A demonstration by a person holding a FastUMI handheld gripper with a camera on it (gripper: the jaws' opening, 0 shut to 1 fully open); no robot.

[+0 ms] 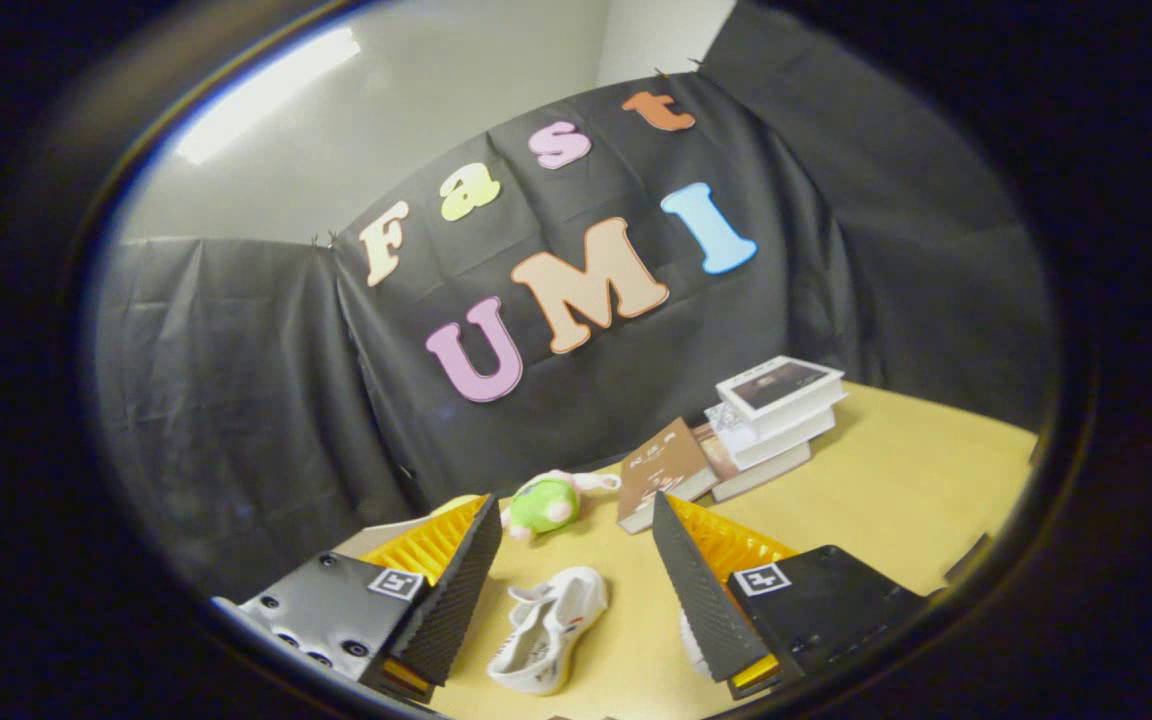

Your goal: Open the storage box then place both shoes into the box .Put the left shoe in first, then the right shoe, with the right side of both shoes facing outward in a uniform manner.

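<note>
A white shoe (pixel 551 628) with dark markings lies on the tan table (pixel 896 500), below and between my two fingers. My gripper (pixel 574 528) hangs above the table, open, with nothing between its fingers. A sliver of something white (pixel 689 640) peeks out under the right finger (pixel 696 590); I cannot tell what it is. The left finger (pixel 456 590) stands to the left of the shoe.
A green and white plush toy (pixel 546 503) lies beyond the fingers near the black cloth wall. A brown book (pixel 661 470) leans beside a stack of books (pixel 771 420) at the back right. Bare tabletop stretches to the right.
</note>
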